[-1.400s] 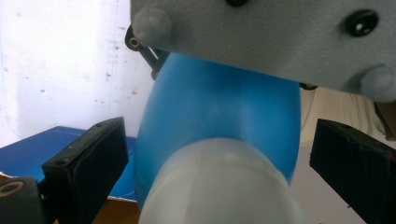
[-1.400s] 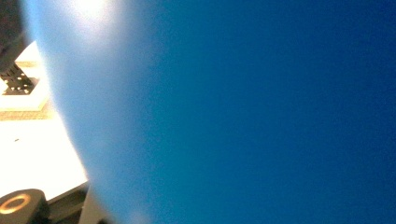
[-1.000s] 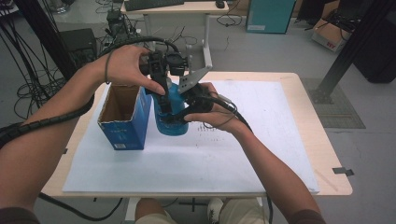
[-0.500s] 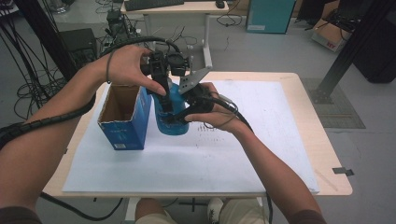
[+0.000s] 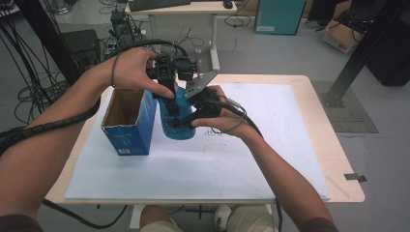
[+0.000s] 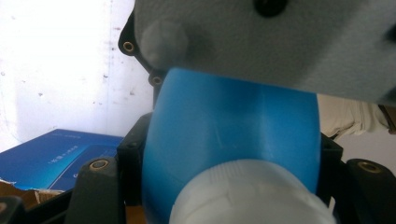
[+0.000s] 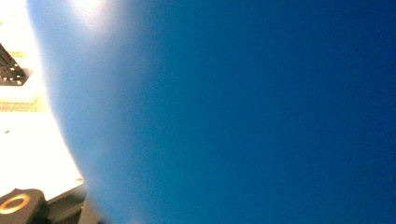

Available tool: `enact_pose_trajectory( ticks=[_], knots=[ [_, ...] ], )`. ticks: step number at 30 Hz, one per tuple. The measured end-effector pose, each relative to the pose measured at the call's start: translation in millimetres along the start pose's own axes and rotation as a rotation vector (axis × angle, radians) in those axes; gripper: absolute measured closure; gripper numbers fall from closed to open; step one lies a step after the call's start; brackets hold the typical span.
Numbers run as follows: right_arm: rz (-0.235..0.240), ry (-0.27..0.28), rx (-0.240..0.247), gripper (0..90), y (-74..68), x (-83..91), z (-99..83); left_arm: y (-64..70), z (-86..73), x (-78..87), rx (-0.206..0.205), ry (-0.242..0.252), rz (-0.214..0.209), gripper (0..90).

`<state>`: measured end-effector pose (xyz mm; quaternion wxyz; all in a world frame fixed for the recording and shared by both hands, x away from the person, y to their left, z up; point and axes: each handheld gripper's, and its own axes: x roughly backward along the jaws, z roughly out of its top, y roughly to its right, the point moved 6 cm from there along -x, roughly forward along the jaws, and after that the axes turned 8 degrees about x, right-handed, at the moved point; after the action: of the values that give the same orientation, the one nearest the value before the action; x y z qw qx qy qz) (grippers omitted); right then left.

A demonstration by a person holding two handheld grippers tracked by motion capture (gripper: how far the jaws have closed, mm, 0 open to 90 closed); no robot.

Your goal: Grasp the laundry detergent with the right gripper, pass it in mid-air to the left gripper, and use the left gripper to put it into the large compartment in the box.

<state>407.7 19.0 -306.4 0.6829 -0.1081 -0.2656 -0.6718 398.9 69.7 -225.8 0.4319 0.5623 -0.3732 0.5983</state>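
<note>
Box [image 5: 129, 122]: open-topped blue carton standing at about 9 o'clock of the white sheet [image 5: 270, 145], mouth up, just beside the bottle.
Bottle [image 5: 177, 116]: blue, upright on the sheet near 10 o'clock, white cap [image 6: 250, 193] on top; it stands between the box and the right hand.
Left gripper [image 5: 170, 99]: comes down from 12 o'clock over the bottle's top; in the left gripper view its black jaws sit on either side of the blue shoulder, apparently clamped on the bottle.
Right gripper [image 5: 191, 118]: reaches in from 3 o'clock against the bottle's side; its view is pressed up to blue plastic, so I cannot tell how its jaws stand.
Step in hand: probably steadying the bottle to lift it into the box; keep it upright, raise it above the carton's rim before moving toward 9 o'clock.
Edges: the box's near wall is close, so a low sweep could tip it.
Open room: bare sheet from 3 to 6 o'clock, well apart from the table edge [image 5: 348, 193].
</note>
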Motion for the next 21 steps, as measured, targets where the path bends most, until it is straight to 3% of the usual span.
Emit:
enact_pose_trajectory(
  ticks=[21],
  knots=[
    [-0.001, -0.007, 0.001, 43.5, -1.4, -2.2, -3.1, -0.3, -1.4, -4.2, -0.014, -0.006, 0.0, 36.8]
  ],
)
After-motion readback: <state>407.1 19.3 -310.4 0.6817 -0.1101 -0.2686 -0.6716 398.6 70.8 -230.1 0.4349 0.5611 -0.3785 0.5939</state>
